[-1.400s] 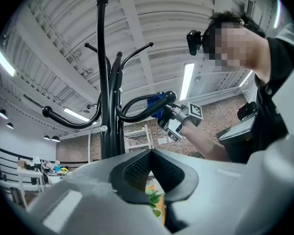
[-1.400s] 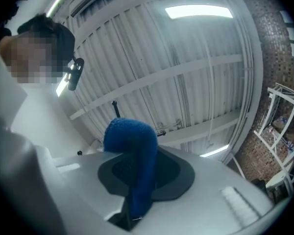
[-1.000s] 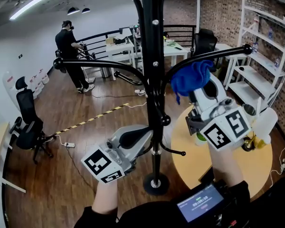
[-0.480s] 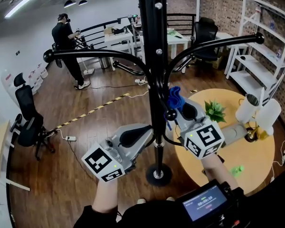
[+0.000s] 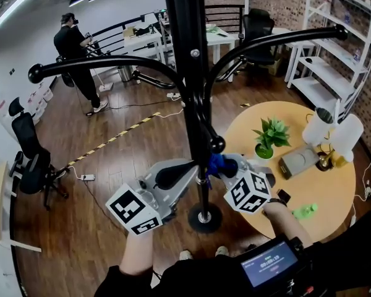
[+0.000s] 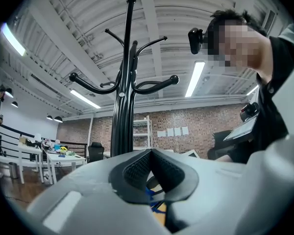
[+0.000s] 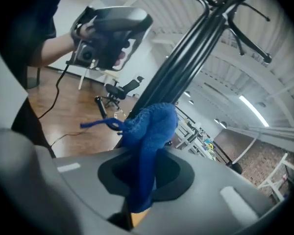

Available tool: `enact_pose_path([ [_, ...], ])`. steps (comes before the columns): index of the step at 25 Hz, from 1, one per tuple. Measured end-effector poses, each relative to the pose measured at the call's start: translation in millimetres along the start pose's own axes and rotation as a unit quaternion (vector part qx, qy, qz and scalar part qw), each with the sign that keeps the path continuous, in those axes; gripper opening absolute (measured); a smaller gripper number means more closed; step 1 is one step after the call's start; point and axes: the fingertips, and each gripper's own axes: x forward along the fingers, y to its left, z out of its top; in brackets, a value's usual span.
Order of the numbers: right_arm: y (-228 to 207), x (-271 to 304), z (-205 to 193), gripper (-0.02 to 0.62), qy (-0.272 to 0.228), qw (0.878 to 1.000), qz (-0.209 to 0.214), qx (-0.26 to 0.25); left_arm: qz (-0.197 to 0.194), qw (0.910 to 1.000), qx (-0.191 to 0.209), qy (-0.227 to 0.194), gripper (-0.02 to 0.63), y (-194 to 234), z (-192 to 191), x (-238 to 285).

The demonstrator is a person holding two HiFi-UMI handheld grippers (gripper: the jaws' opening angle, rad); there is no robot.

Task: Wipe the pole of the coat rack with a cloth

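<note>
The black coat rack pole (image 5: 191,73) rises through the middle of the head view, with curved arms branching off. My right gripper (image 5: 226,166) is shut on a blue cloth (image 5: 217,164), which presses against the pole low down, just under a knobbed hook. In the right gripper view the cloth (image 7: 147,136) bulges out of the gripper (image 7: 146,163) against the pole (image 7: 186,53). My left gripper (image 5: 190,169) sits against the pole's left side at the same height. Its jaws meet (image 6: 150,153), with nothing between them, and the pole (image 6: 123,102) stands just behind.
A round wooden table (image 5: 334,209) at the right carries a potted plant (image 5: 270,135), white bottles (image 5: 349,135) and a green object (image 5: 304,211). The rack's round base (image 5: 204,218) rests on the wood floor. White shelving (image 5: 334,54) stands far right, an office chair (image 5: 28,159) left, a person (image 5: 74,48) at the back.
My right gripper has slid the blue cloth down the pole, from the height of the upper arms to just below the lower knob. The left gripper has stayed in place.
</note>
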Motion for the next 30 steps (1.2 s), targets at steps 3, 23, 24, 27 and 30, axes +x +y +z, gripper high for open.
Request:
enact_pose_path([
  [3,25.5,-11.9,-15.2,0.044,0.052,0.995,0.055,-0.058,-0.006,1.0000,-0.004,-0.002,0.000,-1.3,-1.8,3.0],
  [23,18.4,-8.3,-10.9,0.044,-0.036,0.981,0.095,0.167,-0.005,0.9999,0.012,0.006,0.000,-5.5,5.5,1.6],
  [24,12.8,-9.9,-3.2,0.044,-0.047,0.980,0.085,0.175,0.001,0.9999,0.016,0.006,0.000,-3.9,7.6,-1.2],
  [27,-12.8,-28.0,24.0,0.044,-0.091,0.975,0.045,0.196,0.015,0.9996,0.025,0.007,0.000,-0.8,9.7,-8.6],
  [30,-56.4,-70.5,74.9,0.044,-0.198,0.955,-0.006,0.222,0.020,0.9993,0.030,0.007,0.000,-0.2,11.6,-12.5],
])
